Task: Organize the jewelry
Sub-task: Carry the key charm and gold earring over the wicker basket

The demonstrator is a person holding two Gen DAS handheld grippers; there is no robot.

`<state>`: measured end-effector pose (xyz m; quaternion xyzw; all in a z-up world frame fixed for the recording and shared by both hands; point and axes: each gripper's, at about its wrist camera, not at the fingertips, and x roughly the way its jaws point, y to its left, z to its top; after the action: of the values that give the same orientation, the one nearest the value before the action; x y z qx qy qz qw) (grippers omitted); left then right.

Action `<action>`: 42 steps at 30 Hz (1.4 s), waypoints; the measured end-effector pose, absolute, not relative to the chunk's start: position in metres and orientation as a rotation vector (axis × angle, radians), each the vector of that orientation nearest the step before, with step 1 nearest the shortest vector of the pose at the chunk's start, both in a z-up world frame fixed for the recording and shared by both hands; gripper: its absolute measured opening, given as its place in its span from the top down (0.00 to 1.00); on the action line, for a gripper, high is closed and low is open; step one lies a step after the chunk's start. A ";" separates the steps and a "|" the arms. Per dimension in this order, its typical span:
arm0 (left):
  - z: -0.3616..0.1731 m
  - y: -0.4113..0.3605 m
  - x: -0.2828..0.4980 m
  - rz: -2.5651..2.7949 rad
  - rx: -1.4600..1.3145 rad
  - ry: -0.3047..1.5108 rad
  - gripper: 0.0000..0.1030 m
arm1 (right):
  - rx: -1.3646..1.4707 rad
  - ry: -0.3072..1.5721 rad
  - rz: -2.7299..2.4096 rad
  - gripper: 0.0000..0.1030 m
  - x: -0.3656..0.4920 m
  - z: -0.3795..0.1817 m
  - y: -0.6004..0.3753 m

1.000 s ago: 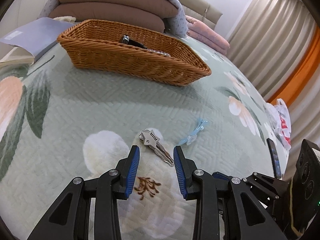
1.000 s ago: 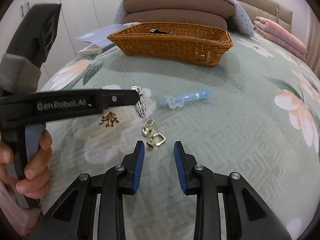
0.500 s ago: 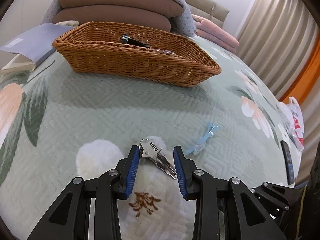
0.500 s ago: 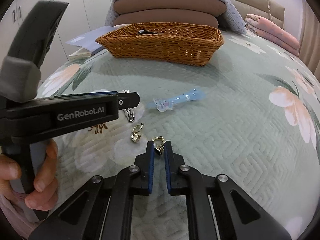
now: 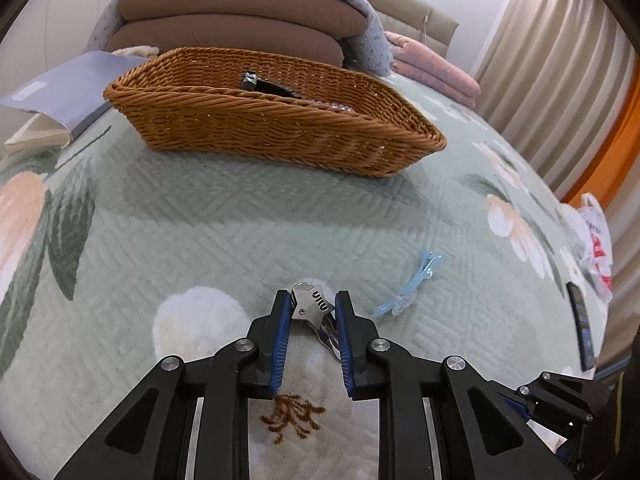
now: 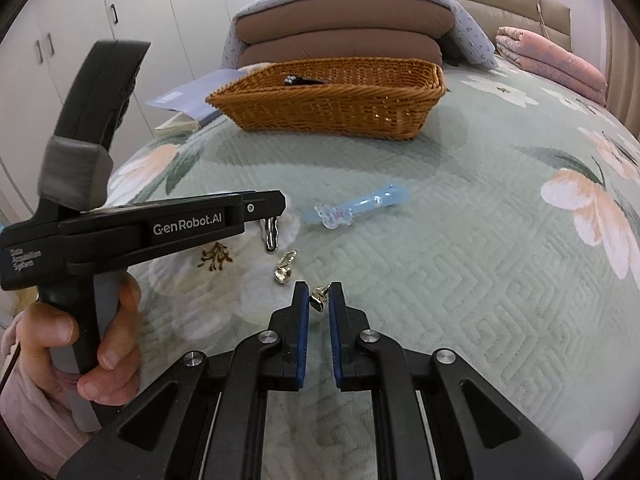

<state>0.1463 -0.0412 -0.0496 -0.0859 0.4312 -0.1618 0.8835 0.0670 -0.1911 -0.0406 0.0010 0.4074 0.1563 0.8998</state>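
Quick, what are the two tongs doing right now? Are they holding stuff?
Left tongs: shut on the silver hair clip.
Right tongs: shut on a gold earring.

Right gripper (image 6: 319,300) pinches a gold earring (image 6: 319,298), apparently lifted, just beside another gold earring (image 6: 285,267), near the wicker basket (image 6: 332,108).

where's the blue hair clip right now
The blue hair clip lies loose on the green quilt, between the wicker basket and the two grippers. In the left wrist view it sits just right of the silver clip.
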 end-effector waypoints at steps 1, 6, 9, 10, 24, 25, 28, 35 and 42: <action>-0.049 -0.040 0.145 -0.341 -0.185 0.893 0.78 | 0.001 0.842 0.324 0.89 0.066 -0.040 -0.191; -0.044 -0.040 0.140 -0.356 -0.192 0.865 0.78 | 0.036 0.841 0.331 0.89 0.064 -0.037 -0.198; -0.039 -0.039 0.135 -0.366 -0.194 0.839 0.78 | 0.044 0.832 0.325 0.89 0.062 -0.032 -0.203; -0.037 -0.039 0.134 -0.368 -0.194 0.833 0.78 | 0.047 0.827 0.322 0.89 0.061 -0.029 -0.205; 0.019 -0.034 0.120 -0.379 -0.122 0.697 0.78 | -0.008 0.641 0.298 0.89 0.098 0.044 -0.202; 0.026 -0.032 0.123 -0.372 -0.110 0.681 0.78 | -0.013 0.624 0.295 0.89 0.105 0.051 -0.200; 0.047 -0.022 0.136 -0.359 -0.103 0.640 0.78 | 0.008 0.587 0.307 0.89 0.128 0.065 -0.199; 0.078 0.002 0.171 -0.327 -0.125 0.554 0.78 | 0.110 0.552 0.356 0.89 0.178 0.073 -0.197; 0.067 0.017 0.232 -0.314 -0.204 0.593 0.78 | 0.215 0.632 0.359 0.89 0.249 0.053 -0.198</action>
<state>0.2317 0.0172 0.0673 -0.1000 0.2904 -0.1537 0.9392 0.2494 -0.1976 0.0535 0.1049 0.3085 0.1752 0.9290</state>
